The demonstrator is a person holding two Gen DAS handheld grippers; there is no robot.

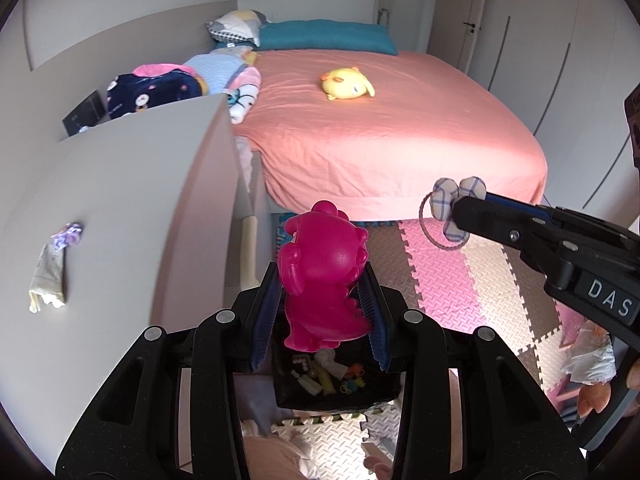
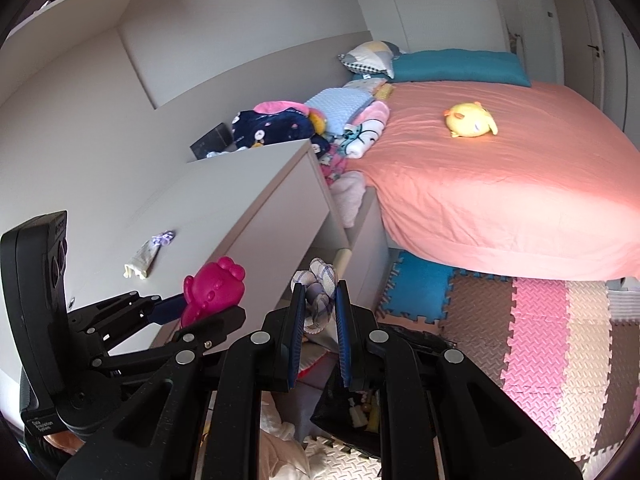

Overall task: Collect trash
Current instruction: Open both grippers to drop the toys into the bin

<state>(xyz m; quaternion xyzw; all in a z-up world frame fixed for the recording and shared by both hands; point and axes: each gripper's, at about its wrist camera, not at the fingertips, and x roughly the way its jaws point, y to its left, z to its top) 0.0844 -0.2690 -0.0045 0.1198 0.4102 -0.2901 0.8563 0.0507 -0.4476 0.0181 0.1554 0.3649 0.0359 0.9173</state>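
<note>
My left gripper (image 1: 320, 280) is shut on a magenta plastic toy figure (image 1: 324, 276) and holds it in the air above a black bin (image 1: 336, 384) that holds several small items. The toy also shows in the right wrist view (image 2: 214, 290). My right gripper (image 2: 318, 292) is shut on a checked fabric hair tie with an elastic loop (image 2: 318, 284); it shows in the left wrist view (image 1: 450, 204) at the right. A crumpled wrapper (image 1: 48, 276) and a small purple item (image 1: 70, 234) lie on the white dresser top (image 1: 120, 200).
A bed with a coral sheet (image 1: 380, 120) fills the middle, with a yellow plush (image 1: 348, 84) on it and folded clothes (image 1: 180, 84) at its left. Foam puzzle mats (image 1: 460, 280) cover the floor. Crumpled tissue (image 1: 588, 360) lies at the right.
</note>
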